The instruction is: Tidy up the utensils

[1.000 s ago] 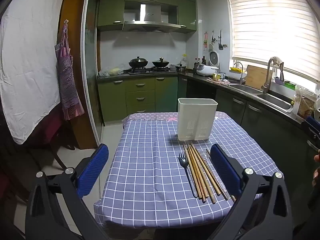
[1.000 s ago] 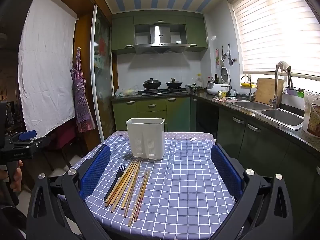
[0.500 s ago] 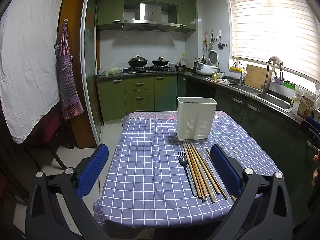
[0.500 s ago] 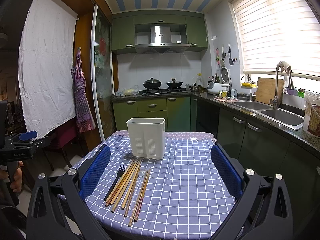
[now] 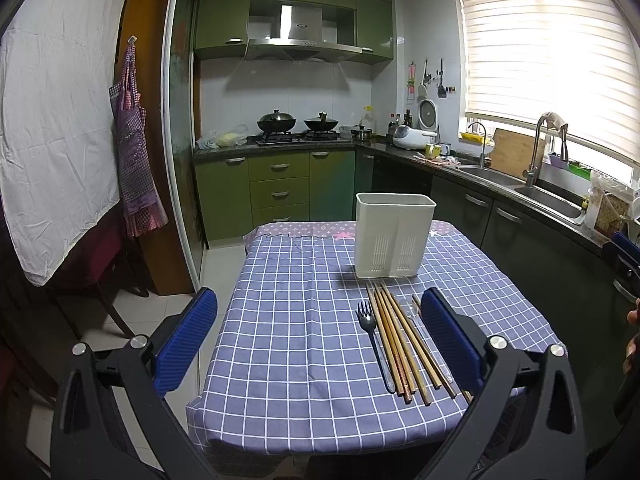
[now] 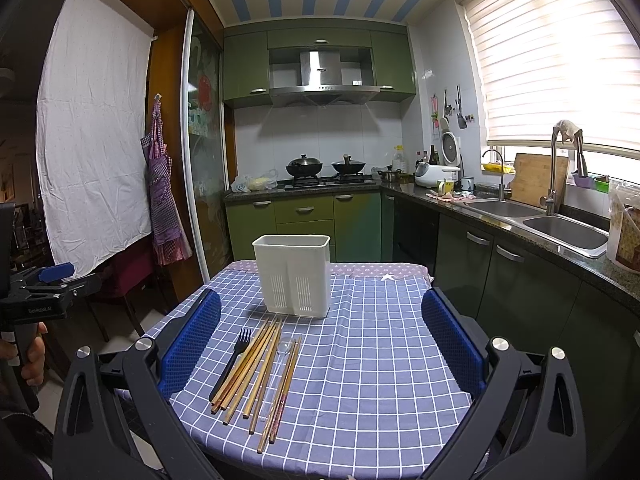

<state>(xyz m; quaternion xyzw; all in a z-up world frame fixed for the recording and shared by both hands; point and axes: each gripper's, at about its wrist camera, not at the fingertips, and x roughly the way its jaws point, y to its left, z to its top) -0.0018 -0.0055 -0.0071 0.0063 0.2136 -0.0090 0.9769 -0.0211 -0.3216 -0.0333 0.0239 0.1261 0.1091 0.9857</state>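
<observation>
Left gripper (image 5: 318,334) – blue pads spread wide, nothing between them, held above the near edge of the table. Right gripper (image 6: 320,340) – same, pads wide apart and empty, over the near half of the table.

Utensils lie in 1 loose row on the tablecloth (image 5: 288,320), handles toward the cameras. Left to right in the right wrist view: black fork (image 6: 232,362), tines pointing at the holder; a bundle of wooden chopsticks (image 6: 250,364), touching and partly crossing each other; a clear plastic spoon (image 6: 276,364), hard to make out against the cloth; then a darker pair of chopsticks (image 6: 286,384) with reddish ends near the table edge. Just behind the tips stands the white plastic holder (image 6: 294,274) – upright, rectangular, slotted drain vents low on its front, 2 sections suggested by the front groove; inside not visible.

Cloth is purple-blue with a white grid, a star-print strip at the far end. Room: white sheet (image 6: 92,140) hung at left, checked apron (image 6: 162,192) on a hook, green cabinets (image 6: 304,212), 2 woks on the stove under a steel hood (image 6: 324,76), rice cooker on the counter, double sink (image 6: 532,216) under a bright blind at right. A hand (image 6: 28,360) holding the other gripper shows at the far left of the right wrist view.
</observation>
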